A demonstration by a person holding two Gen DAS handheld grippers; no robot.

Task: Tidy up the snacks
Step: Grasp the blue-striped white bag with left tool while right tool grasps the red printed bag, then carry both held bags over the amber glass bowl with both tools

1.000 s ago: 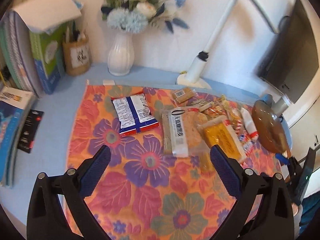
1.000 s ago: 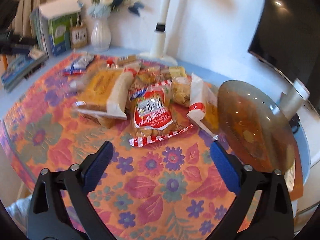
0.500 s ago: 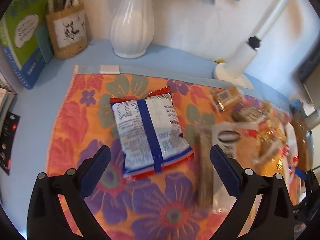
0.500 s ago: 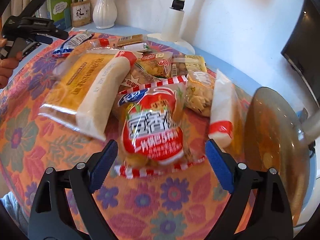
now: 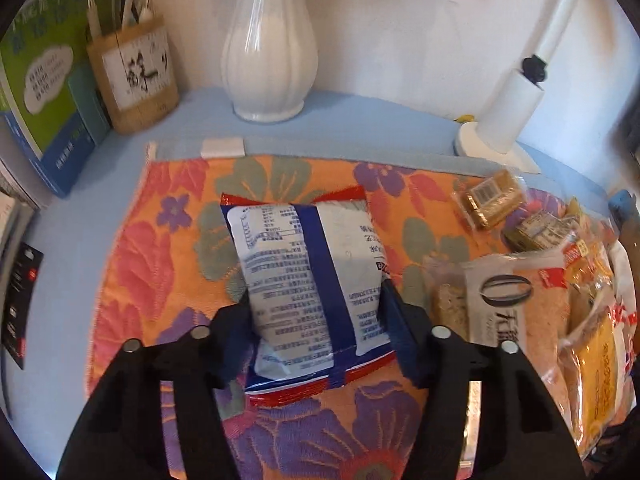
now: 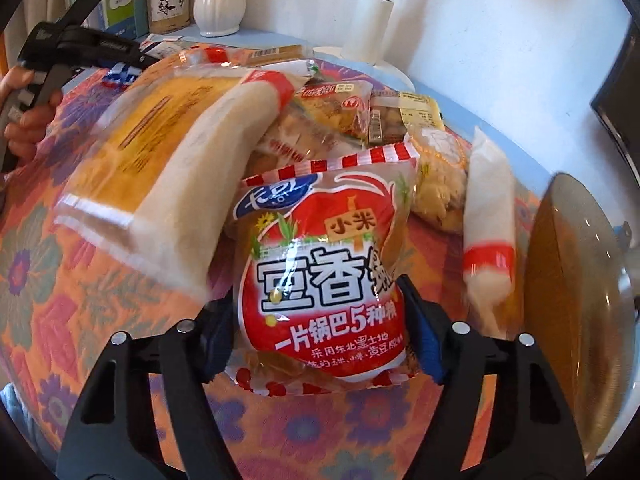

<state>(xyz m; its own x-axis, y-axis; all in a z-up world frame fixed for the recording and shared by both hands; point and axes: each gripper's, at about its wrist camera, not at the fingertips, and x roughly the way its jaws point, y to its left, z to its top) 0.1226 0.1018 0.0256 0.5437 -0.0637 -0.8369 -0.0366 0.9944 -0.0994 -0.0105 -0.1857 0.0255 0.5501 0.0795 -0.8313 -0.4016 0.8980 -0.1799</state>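
The left gripper (image 5: 316,320) is closing around a white and blue packet (image 5: 308,280), its two fingers pressing against the packet's sides near the lower end, so the packet is sitting pinched between them on the flowered cloth (image 5: 160,248). Straight ahead of this gripper a white vase (image 5: 270,48) is standing by the wall, and ahead to the left a pen holder (image 5: 134,72) is leaning beside a green book (image 5: 44,92). To the gripper's right a pile of snack bags (image 5: 520,308) is lying, with a lamp base (image 5: 508,120) behind them.

The right gripper (image 6: 320,328) is squeezing a red bag (image 6: 324,280), the blue pads touching both of its sides and denting them inward. Just left of this gripper a yellow and white bag (image 6: 160,184) is resting tilted against the pile. To the right a white and red pouch (image 6: 488,232) is lying, and beyond it an amber glass lid (image 6: 576,288) is sitting at the cloth's edge. Far ahead to the left, a hand (image 6: 28,120) is holding the other tool.
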